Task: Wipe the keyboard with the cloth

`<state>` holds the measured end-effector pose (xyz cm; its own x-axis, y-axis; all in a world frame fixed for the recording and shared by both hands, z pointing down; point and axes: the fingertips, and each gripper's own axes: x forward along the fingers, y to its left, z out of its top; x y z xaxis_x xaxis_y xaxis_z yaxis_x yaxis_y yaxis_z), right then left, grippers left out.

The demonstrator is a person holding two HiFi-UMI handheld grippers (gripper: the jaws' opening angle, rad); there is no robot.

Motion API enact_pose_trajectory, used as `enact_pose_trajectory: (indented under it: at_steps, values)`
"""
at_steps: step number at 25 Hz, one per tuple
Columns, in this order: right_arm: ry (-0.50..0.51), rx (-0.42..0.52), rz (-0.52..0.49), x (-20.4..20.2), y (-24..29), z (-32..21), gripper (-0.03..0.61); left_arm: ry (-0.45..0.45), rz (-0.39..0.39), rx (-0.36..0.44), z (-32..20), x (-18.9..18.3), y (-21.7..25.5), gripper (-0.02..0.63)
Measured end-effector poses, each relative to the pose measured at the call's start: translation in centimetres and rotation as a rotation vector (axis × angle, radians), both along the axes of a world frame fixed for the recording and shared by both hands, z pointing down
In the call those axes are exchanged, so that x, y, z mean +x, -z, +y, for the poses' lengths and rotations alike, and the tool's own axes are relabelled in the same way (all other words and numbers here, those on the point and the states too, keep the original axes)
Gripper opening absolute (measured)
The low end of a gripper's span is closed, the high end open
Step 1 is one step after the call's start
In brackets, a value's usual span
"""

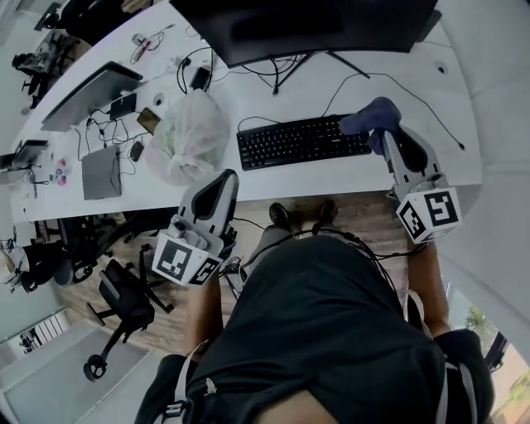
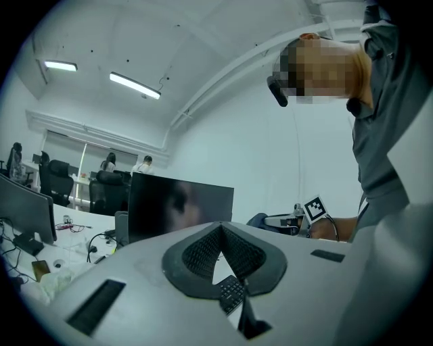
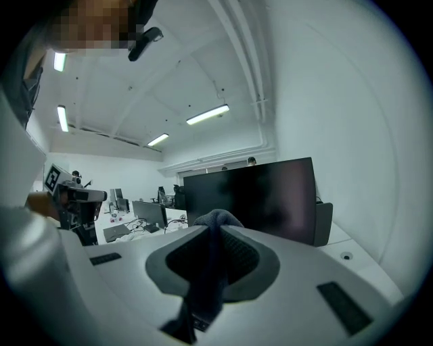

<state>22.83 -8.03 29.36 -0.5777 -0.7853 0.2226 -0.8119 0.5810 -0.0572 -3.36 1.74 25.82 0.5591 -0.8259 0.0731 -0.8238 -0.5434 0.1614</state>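
**Pinching the cloth (image 1: 371, 116) over the right end of the keyboard (image 1: 302, 141)**

Looking steeply down at a long white worktop (image 1: 331, 178). Got the black keyboard lying a little back from the front edge, right in front of a big dark monitor (image 1: 306, 25). Dark blue cloth bunched up at the keyboard's right end, over the far corner. Honestly can't tell from up here whether it's touching the keys or just above them.

Checked the right gripper (image 3: 216, 233) in its own view. Clamped tight on the cloth, with a lump of fabric poking out above the pads and the rest hanging down between them. Can just make out a few keys underneath.

Over to the left gripper (image 2: 220, 226). Closed up too, tips pressed together, nothing pinched. Just a small triangular gap below the tips, with a bit of keyboard peeking through. Held at the worktop's front edge, well apart from the cloth, off the keyboard's left end and just beside a crumpled white plastic bag (image 1: 190, 137).

Also spotted a closed laptop (image 1: 91, 95) toward the worktop's left end, near the back edge. Some black cables (image 1: 265, 70) behind the keyboard. Down on the floor, off the front edge, a black office chair (image 1: 124, 302).
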Motion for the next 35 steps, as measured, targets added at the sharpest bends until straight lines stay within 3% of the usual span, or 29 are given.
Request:
enact_pose_trajectory:
  at_steps: [4,13,17,21,24,27,32,33,35]
  values:
    - [-0.009,-0.013,0.017,-2.2,-1.0,-1.0,0.048,-0.012,0.004,-0.007,-1.6,-1.7,-1.3,0.002]
    - [-0.127,-0.05,0.065,-4.3,-2.4,-1.8,0.048,-0.178,-0.024,0.037,-5.1,-4.1,-2.1,0.003]
    - [-0.177,-0.183,0.121,-2.7,-8.2,-2.6,0.048,-0.212,-0.053,0.008,-5.9,-4.4,-3.1,0.003]
    - [-0.205,-0.332,0.249,0.8,-17.5,-5.3,0.048,-0.175,-0.068,-0.04,-7.0,-4.4,-3.6,0.003]
    - [-0.178,-0.44,0.32,1.9,-26.4,-6.9,0.048,-0.151,-0.077,-0.098,-6.9,-3.5,-4.9,0.002]
    - [-0.106,-0.576,0.361,0.4,-33.4,-5.2,0.048,-0.134,-0.104,-0.164,-6.5,-2.4,-6.2,0.002]
    - [0.153,-0.593,0.374,-5.3,-35.0,-0.8,0.048,-0.102,-0.112,-0.201,-7.1,0.0,-6.6,0.002]
    - [0.158,-0.595,0.352,-5.0,-34.8,-1.3,0.048,-0.103,-0.113,-0.204,-7.2,0.6,-6.5,0.003]
    - [0.063,-0.592,0.294,-2.0,-34.4,-4.4,0.048,-0.112,-0.114,-0.207,-7.6,1.7,-6.4,0.002]
